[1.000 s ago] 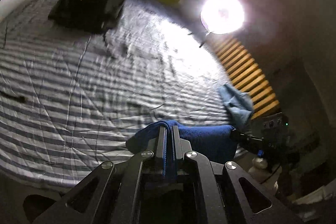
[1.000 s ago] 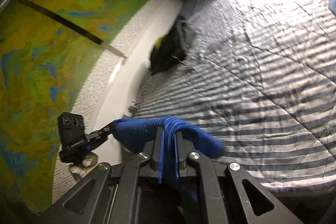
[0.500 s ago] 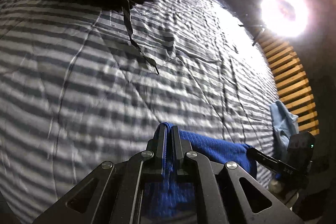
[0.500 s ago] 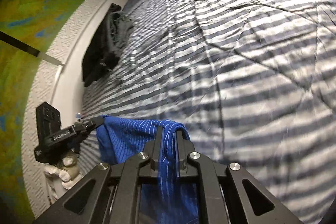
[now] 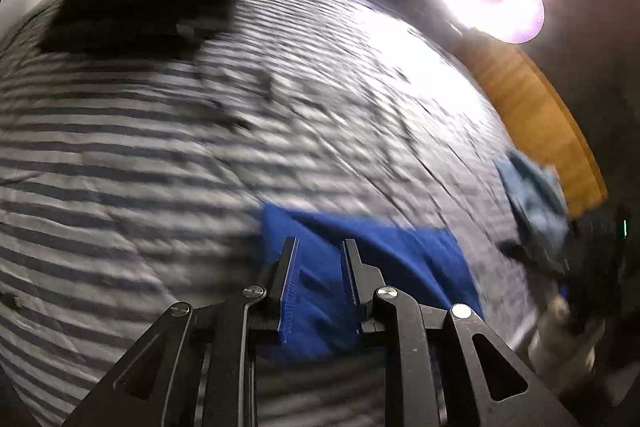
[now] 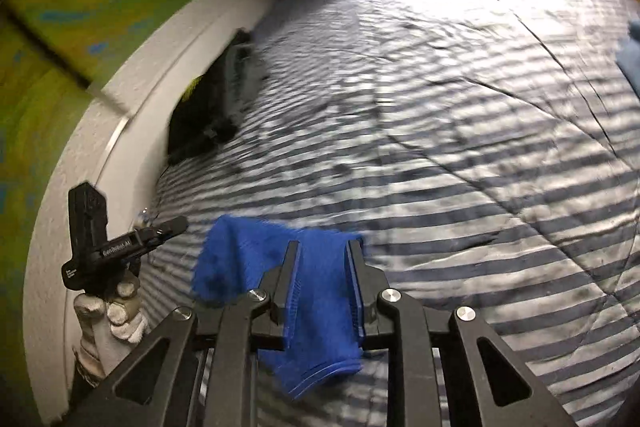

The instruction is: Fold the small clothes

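Only readable thing here is on the other black handheld tool [image 6: 120, 247] in the right wrist view: white lettering along its side that looks like "GenRobot AI", a bit soft. There's a smaller white print lower on the same body, too tiny to make out. Left wrist view is all motion blur, nothing legible there.

A wide stretch of striped bedspread [image 6: 460, 155] is left open ahead, bounded by a black bag [image 5: 132, 7] at the far left wall and a light-blue cloth [image 5: 532, 187] at the right edge.
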Demonstrator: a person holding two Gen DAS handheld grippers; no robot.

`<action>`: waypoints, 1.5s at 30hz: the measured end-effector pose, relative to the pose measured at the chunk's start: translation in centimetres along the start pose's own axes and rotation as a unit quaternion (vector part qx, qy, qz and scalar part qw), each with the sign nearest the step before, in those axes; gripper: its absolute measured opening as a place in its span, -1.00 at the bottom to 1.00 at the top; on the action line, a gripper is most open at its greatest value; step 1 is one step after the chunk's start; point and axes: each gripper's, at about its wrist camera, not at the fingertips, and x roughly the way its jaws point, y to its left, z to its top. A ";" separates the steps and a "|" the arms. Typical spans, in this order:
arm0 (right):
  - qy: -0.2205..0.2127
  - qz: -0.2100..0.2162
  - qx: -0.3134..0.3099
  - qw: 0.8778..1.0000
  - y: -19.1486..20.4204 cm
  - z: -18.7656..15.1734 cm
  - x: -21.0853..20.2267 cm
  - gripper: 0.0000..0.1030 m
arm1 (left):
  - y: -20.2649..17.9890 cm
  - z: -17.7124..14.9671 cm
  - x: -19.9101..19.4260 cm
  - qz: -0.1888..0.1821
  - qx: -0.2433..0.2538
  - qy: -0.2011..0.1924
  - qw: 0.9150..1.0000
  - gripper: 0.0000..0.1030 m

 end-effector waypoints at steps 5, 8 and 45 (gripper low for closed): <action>0.022 -0.001 -0.009 1.000 1.6 -1.0 3.0 -0.60 | -1.4 -2.0 2.3 0.015 0.020 0.040 0.999 -0.59; 0.043 -0.030 -0.026 0.998 1.7 -2.2 4.9 -0.60 | 0.5 -3.0 3.4 0.064 0.023 0.061 0.996 -0.66; 0.063 0.005 0.076 0.995 -1.7 -5.8 4.6 -0.20 | 2.2 -3.0 4.4 0.084 -0.028 0.049 0.995 -0.12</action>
